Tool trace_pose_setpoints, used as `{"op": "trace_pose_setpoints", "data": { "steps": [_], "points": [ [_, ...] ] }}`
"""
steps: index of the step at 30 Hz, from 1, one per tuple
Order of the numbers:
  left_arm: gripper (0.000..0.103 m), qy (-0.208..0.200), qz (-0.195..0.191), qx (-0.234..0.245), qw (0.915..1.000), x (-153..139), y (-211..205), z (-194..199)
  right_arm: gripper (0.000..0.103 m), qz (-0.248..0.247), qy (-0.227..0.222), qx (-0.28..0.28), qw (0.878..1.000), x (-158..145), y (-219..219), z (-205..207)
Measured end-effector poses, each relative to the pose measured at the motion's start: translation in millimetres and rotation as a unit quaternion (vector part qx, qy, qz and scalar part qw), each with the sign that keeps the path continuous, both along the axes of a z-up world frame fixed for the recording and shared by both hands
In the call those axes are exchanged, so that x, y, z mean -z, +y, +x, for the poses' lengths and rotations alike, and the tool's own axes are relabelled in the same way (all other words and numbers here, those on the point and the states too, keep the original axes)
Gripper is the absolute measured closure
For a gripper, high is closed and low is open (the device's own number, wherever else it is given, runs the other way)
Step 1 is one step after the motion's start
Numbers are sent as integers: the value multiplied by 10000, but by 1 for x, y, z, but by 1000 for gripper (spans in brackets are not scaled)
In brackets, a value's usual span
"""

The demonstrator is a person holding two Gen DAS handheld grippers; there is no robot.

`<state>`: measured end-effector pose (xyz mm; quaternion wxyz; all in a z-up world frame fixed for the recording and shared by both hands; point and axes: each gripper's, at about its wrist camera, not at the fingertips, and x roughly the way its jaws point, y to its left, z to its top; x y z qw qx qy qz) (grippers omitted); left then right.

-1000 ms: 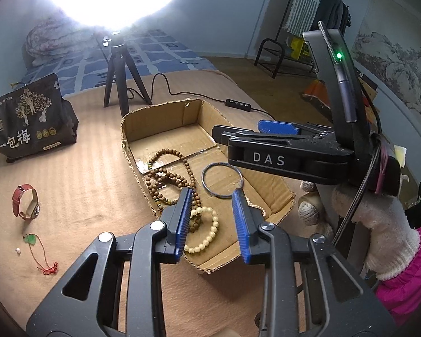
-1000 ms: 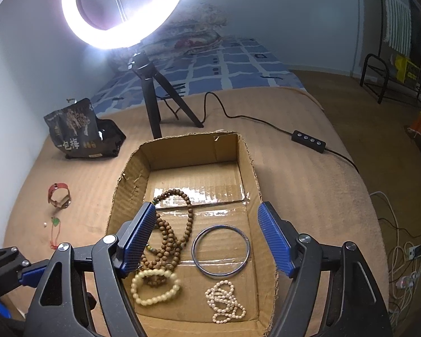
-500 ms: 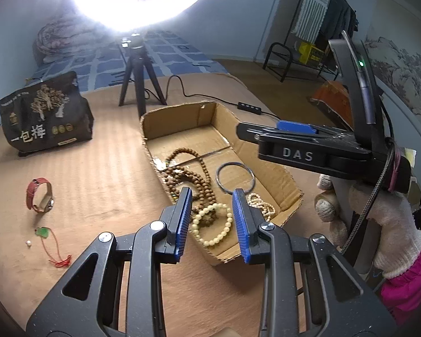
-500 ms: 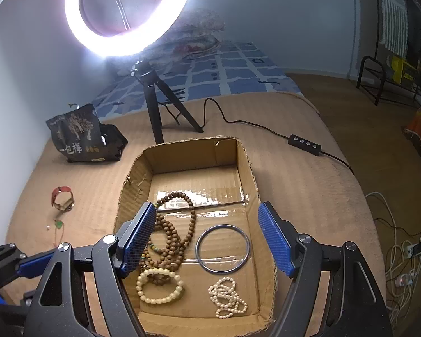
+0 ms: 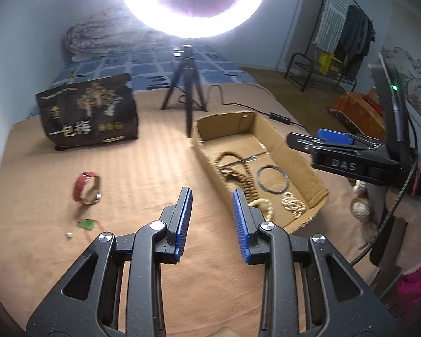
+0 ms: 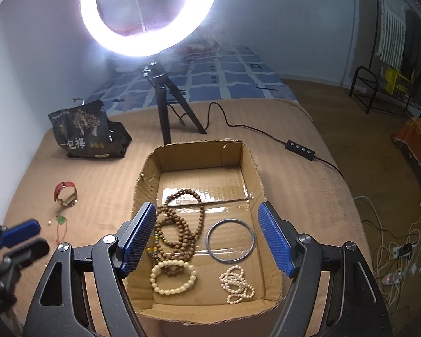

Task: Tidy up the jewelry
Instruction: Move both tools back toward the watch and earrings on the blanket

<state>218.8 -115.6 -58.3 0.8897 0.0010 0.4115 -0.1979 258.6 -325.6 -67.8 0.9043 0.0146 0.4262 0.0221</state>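
A cardboard box (image 6: 143, 185) on the tan bed holds a brown bead necklace (image 6: 182, 224), a metal bangle (image 6: 229, 240), a cream bead bracelet (image 6: 172, 278) and a pearl bracelet (image 6: 237, 283). My right gripper (image 6: 206, 207) hovers over the box, open wide and empty. Left of the box (image 5: 207, 151), my left gripper (image 5: 211, 196) hangs open above bare bedding, with nothing between its pads. Further left on the bedding lie a red watch (image 5: 87, 188), a green pendant on a red cord (image 5: 87, 224) and a tiny white bead (image 5: 68, 234).
A ring light on a black tripod (image 6: 162, 118) stands behind the box, its cable and switch (image 6: 299, 147) trailing right. A black snack bag (image 5: 89, 118) sits at the back left. The bed edge drops off to the right, with cables (image 6: 393, 252) on the floor.
My left gripper has swung left off the box and now hangs over bare bedding, nearer the watch and pendant. The right gripper has lifted slightly above the box. Both stay open.
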Motion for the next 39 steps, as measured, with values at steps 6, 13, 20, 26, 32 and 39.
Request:
{"op": "trace_pose_setpoints", "data": {
  "steps": [6,13,20,26,32,39],
  "points": [
    [74,25,172,-298,9994,0,48,-2,28,-48,-81,-168,9998,-6,20,-10],
    [74,17,139,-845,9963,-3,119,-5,28,-82,-198,-385,9990,-10,42,-19],
    [74,-2,-68,-1494,9888,1,191,-8,28,-144,-183,-644,9977,-4,68,-26],
    [74,82,-110,-1754,9844,10,227,-10,28,-207,-336,-811,9959,1,95,-31],
    [74,264,-107,-1563,9873,25,229,-9,28,-495,-461,-1262,9897,12,129,-35],
    [74,491,-90,-1219,9913,41,222,0,28,-460,-225,-1842,9816,37,163,-31]
  ]
}}
